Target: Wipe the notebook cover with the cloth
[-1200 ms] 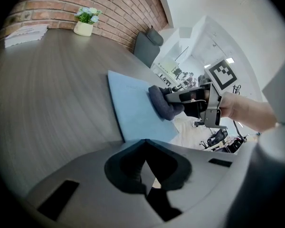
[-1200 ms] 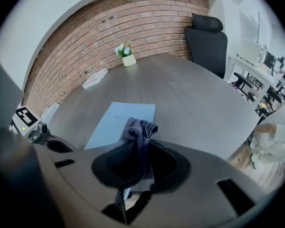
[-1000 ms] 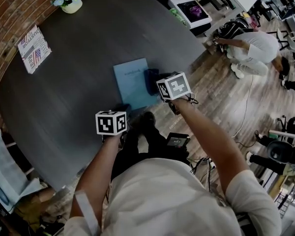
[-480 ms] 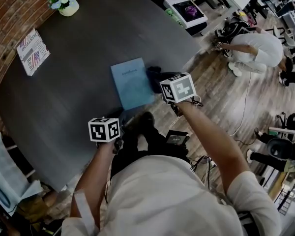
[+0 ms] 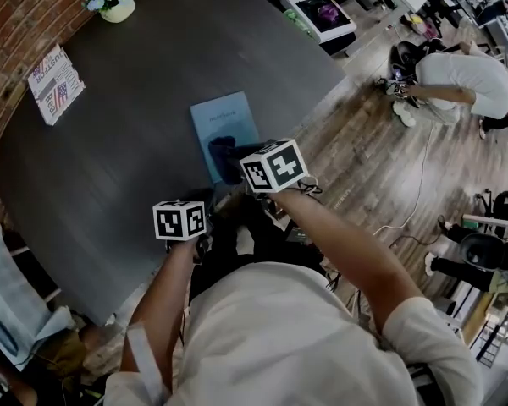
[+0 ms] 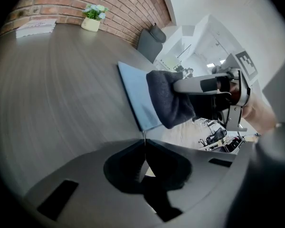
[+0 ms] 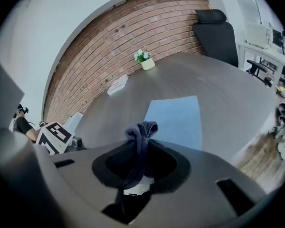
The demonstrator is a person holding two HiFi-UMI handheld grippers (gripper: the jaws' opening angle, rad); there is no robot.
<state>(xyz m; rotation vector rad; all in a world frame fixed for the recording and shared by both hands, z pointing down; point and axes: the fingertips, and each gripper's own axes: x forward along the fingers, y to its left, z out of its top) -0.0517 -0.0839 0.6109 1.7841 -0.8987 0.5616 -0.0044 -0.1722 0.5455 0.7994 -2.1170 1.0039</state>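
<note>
On notebook (image 5: 223,118): cloth (image 5: 224,153) clamped in right gripper (image 7: 141,136); flowerpot (image 5: 115,3), magazine (image 5: 55,83) well apart.

Dim, even indoor light; gripper views bend strongly, with dark vignetted corners.

Left claw (image 6: 143,145) closed, right claw (image 7: 140,142) clamped.

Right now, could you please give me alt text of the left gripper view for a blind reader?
The right gripper holds a dark cloth on a light-blue notebook near the edge of a dark table. The left gripper, jaws together and empty, fills the foreground; a potted plant stands by the brick wall.
</note>
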